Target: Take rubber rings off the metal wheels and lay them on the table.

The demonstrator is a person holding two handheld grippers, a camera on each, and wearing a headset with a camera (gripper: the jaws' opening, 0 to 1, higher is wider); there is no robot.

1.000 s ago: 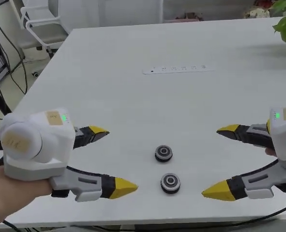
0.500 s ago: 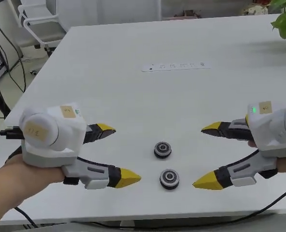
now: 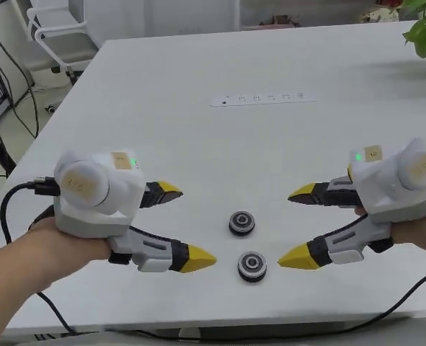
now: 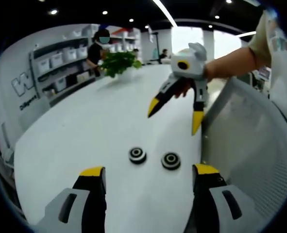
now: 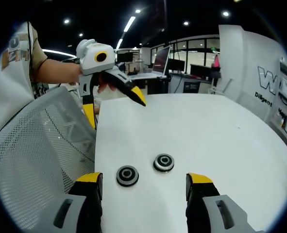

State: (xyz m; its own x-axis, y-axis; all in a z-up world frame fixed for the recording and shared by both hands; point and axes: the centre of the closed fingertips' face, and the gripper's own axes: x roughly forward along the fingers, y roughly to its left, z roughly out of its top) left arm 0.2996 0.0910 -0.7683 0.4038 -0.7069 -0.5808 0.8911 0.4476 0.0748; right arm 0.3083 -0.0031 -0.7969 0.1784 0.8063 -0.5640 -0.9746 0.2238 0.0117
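The far wheel point(image 3: 242, 223) and the near wheel point(image 3: 251, 266) lie flat on the white table point(image 3: 198, 144), close to its near edge. They are just beside each other but apart, the far one slightly left. Each shows a silvery hub inside a dark band, apparently its rubber ring, still on.

Left claw point(image 3: 189, 223) and right claw point(image 3: 290, 226) (jaws wide apart on both), yellow tips inward, toward each other

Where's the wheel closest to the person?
The near wheel lies low in the head view, between the left gripper and right gripper, beside the far wheel.
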